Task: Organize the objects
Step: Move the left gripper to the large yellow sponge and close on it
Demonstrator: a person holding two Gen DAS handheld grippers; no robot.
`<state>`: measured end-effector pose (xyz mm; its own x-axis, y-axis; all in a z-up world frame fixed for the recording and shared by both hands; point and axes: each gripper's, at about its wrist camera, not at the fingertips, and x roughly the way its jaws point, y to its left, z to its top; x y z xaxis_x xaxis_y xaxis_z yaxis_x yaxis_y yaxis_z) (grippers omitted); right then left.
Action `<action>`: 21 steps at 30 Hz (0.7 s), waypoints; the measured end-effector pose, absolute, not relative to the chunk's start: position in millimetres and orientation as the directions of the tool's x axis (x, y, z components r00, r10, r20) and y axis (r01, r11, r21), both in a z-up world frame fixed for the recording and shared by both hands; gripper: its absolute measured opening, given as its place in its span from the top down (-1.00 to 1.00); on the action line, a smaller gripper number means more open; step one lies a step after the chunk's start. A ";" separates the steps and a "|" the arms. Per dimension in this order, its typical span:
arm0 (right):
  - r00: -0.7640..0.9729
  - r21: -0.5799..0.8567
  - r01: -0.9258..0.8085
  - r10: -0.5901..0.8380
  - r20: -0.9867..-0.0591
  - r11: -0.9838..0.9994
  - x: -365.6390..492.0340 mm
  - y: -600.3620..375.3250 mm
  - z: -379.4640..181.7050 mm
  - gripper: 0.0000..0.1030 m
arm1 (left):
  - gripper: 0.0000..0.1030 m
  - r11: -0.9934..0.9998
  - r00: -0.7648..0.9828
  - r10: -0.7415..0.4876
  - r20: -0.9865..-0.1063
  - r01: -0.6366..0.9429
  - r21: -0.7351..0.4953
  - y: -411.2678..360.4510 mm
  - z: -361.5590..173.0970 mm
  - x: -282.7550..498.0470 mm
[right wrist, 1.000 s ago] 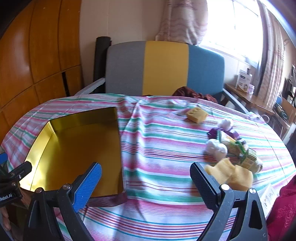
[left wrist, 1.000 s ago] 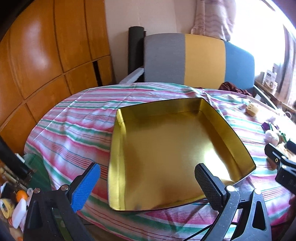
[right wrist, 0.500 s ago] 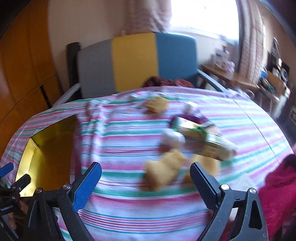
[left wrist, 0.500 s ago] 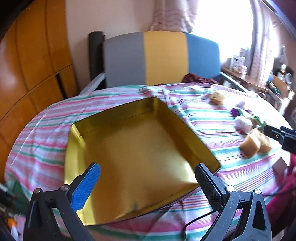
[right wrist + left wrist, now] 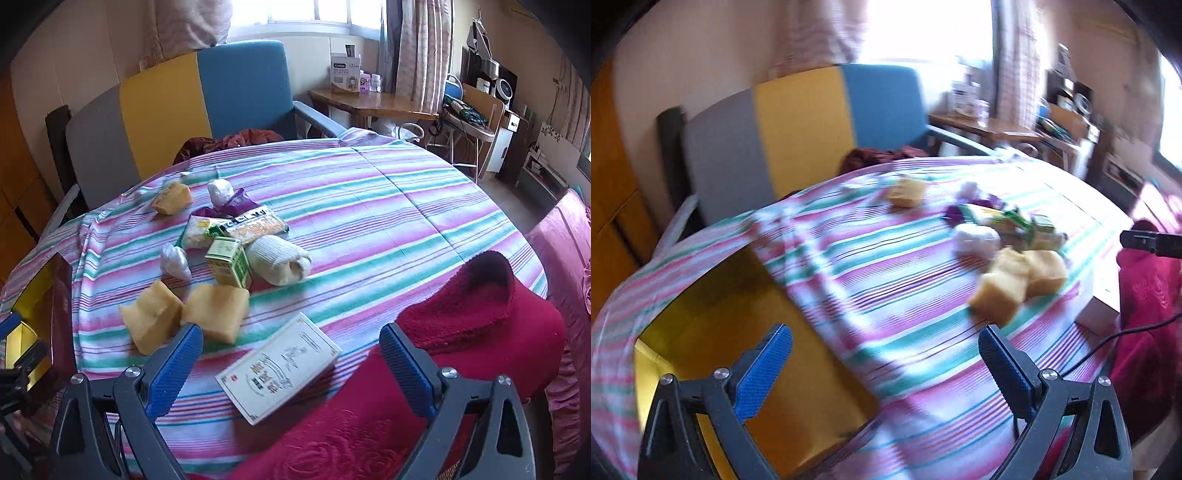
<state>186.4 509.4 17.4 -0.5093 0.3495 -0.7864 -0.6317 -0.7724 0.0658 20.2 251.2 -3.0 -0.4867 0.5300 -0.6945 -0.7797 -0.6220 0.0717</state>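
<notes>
A gold tin box (image 5: 746, 332) lies open on the striped tablecloth (image 5: 369, 221), seen at the left edge (image 5: 26, 295) in the right wrist view. A cluster of items sits mid-table: two yellow sponge blocks (image 5: 184, 317), a green carton (image 5: 227, 262), a snack packet (image 5: 240, 225), a rolled white cloth (image 5: 279, 260), white wrapped balls (image 5: 173, 258) and a third yellow block (image 5: 171, 197). A white printed box (image 5: 280, 369) lies just ahead of my right gripper (image 5: 290, 358), which is open and empty. My left gripper (image 5: 884, 354) is open over the tin's right edge.
A grey, yellow and blue chair (image 5: 184, 99) stands behind the table. A red towel (image 5: 461, 332) drapes over the near right edge. A wooden desk (image 5: 369, 99) with boxes and shelves stands at the back right. Wooden cabinets (image 5: 609, 184) line the left wall.
Both grippers have swung to the right: the tin slid left in both views, and the item cluster, white box and red towel came into the right wrist view. Both stay open.
</notes>
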 end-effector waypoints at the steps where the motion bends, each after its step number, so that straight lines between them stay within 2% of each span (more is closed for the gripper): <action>1: -0.509 0.067 -0.628 0.344 -0.789 -0.775 189.8 510.7 16.8 -0.91 | -0.96 -0.592 -0.466 0.539 -0.702 -0.802 0.078 265.7 -6.4 22.4; 13: -0.525 0.091 -0.506 0.222 -0.821 -0.858 188.4 516.4 9.1 -0.91 | -0.92 -0.380 -0.320 0.548 -0.773 -0.919 0.111 380.6 -49.4 36.3; 16: -0.516 0.122 -0.403 0.115 -0.849 -0.907 178.6 513.4 3.8 -0.91 | -0.67 -0.349 -0.286 0.535 -0.795 -0.932 0.100 397.0 -61.4 32.5; 18: -0.474 0.100 -0.320 0.068 -0.878 -0.942 168.6 507.7 -3.2 -0.91 | -0.21 -0.344 -0.242 0.517 -0.821 -0.937 0.060 404.7 -70.3 26.8; 19: -0.455 0.089 -0.290 0.055 -0.889 -0.953 164.8 506.1 -6.4 -0.91 | -0.07 -0.342 -0.206 0.514 -0.832 -0.939 0.021 405.9 -74.1 23.4; 21: -0.400 0.072 -0.252 0.036 -0.916 -0.965 156.6 507.7 -13.8 -0.91 | -0.01 -0.356 -0.177 0.526 -0.832 -0.934 -0.026 403.2 -75.5 19.8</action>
